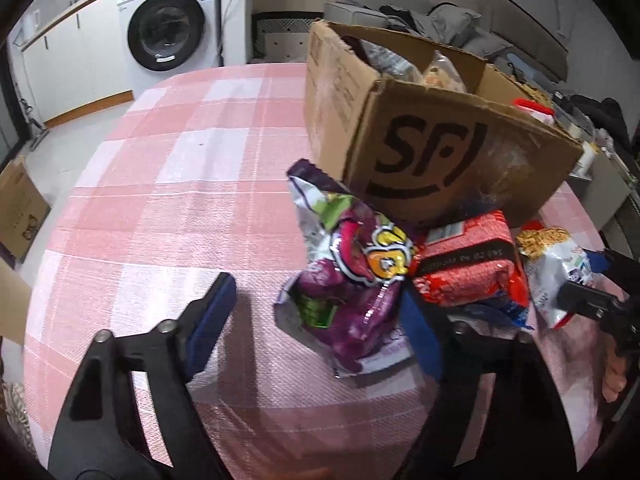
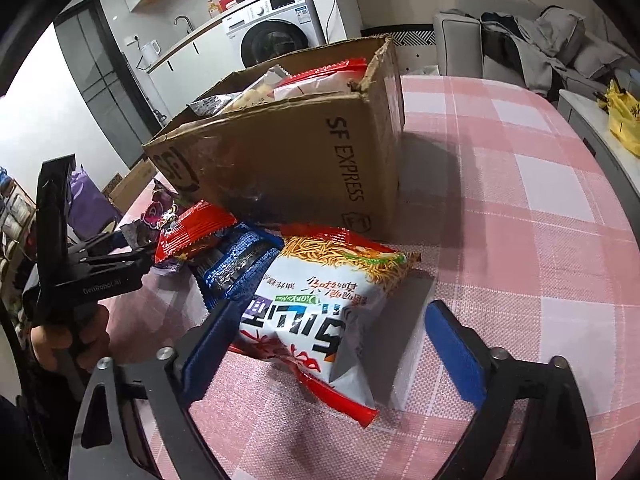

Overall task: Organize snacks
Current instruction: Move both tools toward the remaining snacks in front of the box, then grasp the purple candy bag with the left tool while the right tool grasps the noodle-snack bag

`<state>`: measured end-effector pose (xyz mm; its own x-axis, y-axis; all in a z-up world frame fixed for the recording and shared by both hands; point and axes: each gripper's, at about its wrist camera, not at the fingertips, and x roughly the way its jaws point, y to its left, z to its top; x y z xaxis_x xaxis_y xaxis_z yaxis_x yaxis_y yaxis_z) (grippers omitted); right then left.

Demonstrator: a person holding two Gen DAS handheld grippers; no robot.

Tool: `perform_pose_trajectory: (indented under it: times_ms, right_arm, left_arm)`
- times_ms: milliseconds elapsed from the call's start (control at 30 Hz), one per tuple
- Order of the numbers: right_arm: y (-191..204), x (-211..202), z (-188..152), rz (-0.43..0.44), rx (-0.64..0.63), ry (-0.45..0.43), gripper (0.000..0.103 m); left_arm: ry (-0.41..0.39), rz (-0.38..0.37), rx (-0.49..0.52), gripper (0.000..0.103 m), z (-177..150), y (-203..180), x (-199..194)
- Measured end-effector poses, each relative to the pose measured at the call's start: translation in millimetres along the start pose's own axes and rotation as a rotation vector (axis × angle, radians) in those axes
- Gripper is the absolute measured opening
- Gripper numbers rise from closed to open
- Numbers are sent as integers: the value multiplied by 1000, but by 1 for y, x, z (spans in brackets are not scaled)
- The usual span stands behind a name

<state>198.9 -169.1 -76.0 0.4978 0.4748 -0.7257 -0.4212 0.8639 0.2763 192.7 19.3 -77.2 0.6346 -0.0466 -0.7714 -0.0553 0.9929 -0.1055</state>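
Observation:
An open cardboard SF box (image 1: 440, 140) (image 2: 304, 160) holding several snack packs stands on the pink checked table. In front of it lie a purple snack bag (image 1: 352, 280) (image 2: 154, 212), a red pack (image 1: 468, 264) (image 2: 192, 228), a blue pack (image 2: 240, 260) and a white noodle bag (image 2: 320, 308) (image 1: 556, 276). My left gripper (image 1: 316, 320) is open, its jaws on either side of the purple bag. My right gripper (image 2: 332, 344) is open, its jaws on either side of the white noodle bag. The left gripper also shows in the right wrist view (image 2: 132, 252).
A washing machine (image 1: 168, 28) and counter stand beyond the table. A grey sofa with clothes (image 2: 528, 44) is at the far side. A yellow bag (image 2: 622, 120) lies on a side surface. Another cardboard box (image 1: 18, 212) sits on the floor at left.

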Motion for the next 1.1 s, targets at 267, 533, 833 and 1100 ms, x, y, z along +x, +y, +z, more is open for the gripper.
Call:
perform_pose_trajectory:
  times_ms: [267,533,833,1100]
  right_arm:
    - [1,2,1,16,0,5,86]
    - [-1,3,2,28,3,7,85]
    - [-8,-1,3,41,43,-24,85]
    - [4,2,2,40,3,-12,75]
  left_arm:
    - [-18,-87,33,38,-5,-6,-6]
    - [-41,-116,29,36,-10,-4,-17]
    - [-89,-122,31,36,-10,-4,-35]
    - [-120,-123,10,36,-8,-1,-50]
